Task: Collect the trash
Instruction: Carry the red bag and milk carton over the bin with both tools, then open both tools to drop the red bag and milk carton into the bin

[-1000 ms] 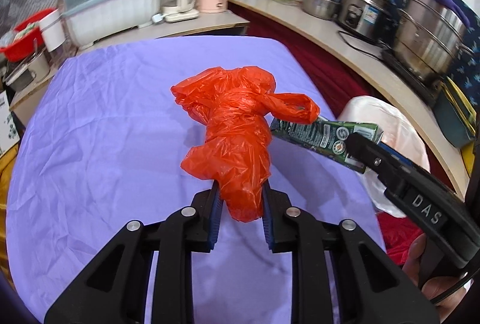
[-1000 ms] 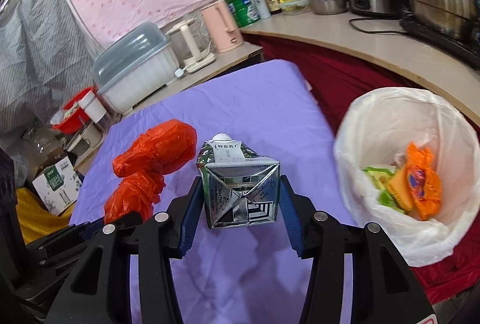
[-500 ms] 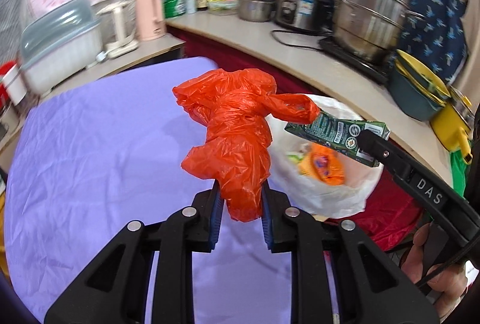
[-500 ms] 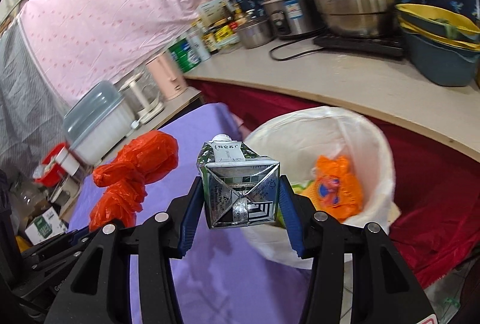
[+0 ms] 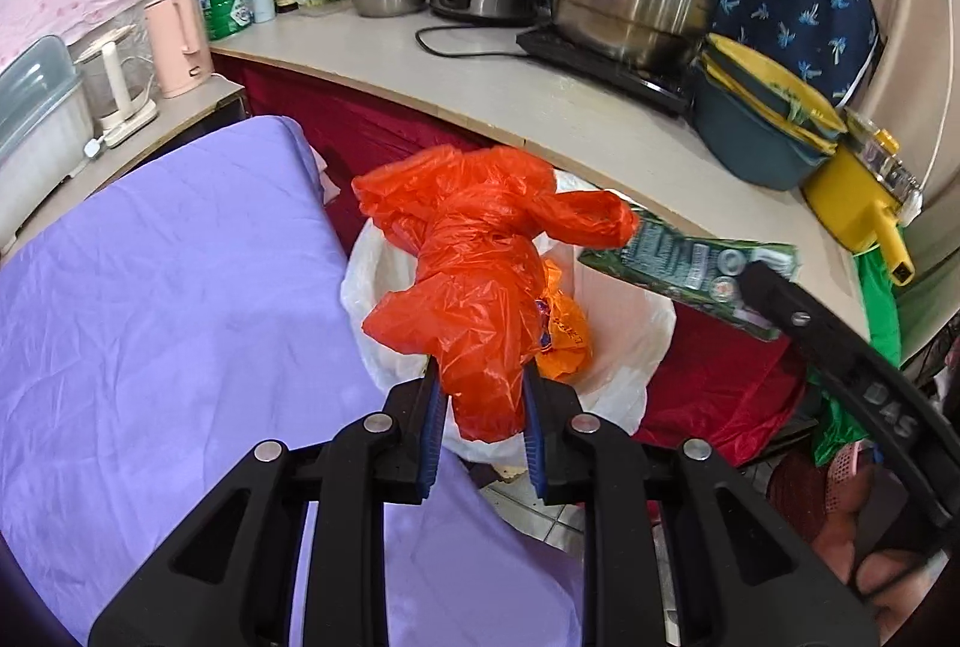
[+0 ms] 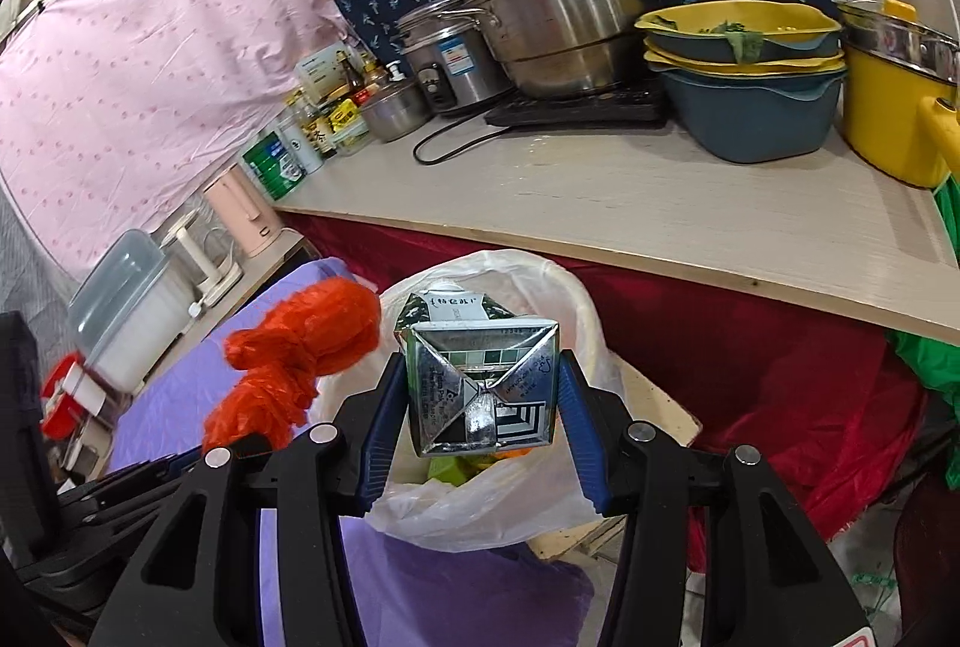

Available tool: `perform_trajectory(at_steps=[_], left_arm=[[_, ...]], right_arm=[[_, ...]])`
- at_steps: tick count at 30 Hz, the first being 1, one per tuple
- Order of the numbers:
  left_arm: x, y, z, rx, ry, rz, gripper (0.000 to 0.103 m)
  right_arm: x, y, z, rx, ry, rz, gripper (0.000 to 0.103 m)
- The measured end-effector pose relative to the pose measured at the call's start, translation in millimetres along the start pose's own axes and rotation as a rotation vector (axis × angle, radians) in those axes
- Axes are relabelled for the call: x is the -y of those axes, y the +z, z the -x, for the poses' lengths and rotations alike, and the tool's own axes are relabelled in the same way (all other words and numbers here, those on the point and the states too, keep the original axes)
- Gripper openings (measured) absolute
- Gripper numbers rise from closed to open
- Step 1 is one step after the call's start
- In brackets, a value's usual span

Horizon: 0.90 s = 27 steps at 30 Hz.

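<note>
- Left tongs (image 5: 483,410) — clamped on the lower tail of the orange plastic bag (image 5: 480,263), held in the air over the white-lined bin (image 5: 360,281) beside the purple-covered table (image 5: 150,287).
- Bag: likely very light, soft and crumpling; a bunched tail or knot gives the surest hold, as thin film may slip.
- Right tongs (image 6: 480,407) — closed on the side walls of the drink carton (image 6: 480,383), poised above the same bin.
- Carton: probably empty and light, stiff yet crushable; flat sides suit the pads.
</note>
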<state>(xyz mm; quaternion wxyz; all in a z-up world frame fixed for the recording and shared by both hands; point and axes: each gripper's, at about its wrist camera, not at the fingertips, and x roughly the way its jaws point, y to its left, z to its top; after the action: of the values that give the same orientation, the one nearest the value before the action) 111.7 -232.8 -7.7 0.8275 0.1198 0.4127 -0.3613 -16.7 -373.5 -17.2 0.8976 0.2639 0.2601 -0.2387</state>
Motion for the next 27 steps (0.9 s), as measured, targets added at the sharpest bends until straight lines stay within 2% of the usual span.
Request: perform_trajectory(at_steps=[1, 3, 4, 13, 15, 17, 27], left_arm=[[2, 1, -3, 0.003, -0.005, -0.008, 0.027], [0, 5, -9, 0.004, 0.023, -0.005, 0.057], [-2, 6, -8, 0.022, 0.028, 0.006, 0.059], [-33, 7, -6, 0.029, 0.111, 0.082, 0.058], [-41, 5, -4, 0.029, 0.111, 0.106, 0.058], [-49, 4, -2, 0.027, 0.115, 0.125, 0.058], [-63, -5, 4, 0.028, 0.140, 0.147, 0.059]], right_arm=[[2, 1, -1, 0.000, 0.000, -0.004, 0.048], [3, 1, -1, 0.000, 0.001, -0.007, 0.048], [3, 1, -3, -0.001, 0.001, -0.007, 0.048], [-16, 0, -31, -0.046, 0.031, 0.028, 0.047], [-24, 0, -35, -0.052, 0.039, 0.039, 0.048], [-31, 1, -35, -0.034, 0.048, 0.041, 0.052], [-34, 1, -23, -0.021, 0.058, 0.031, 0.054]])
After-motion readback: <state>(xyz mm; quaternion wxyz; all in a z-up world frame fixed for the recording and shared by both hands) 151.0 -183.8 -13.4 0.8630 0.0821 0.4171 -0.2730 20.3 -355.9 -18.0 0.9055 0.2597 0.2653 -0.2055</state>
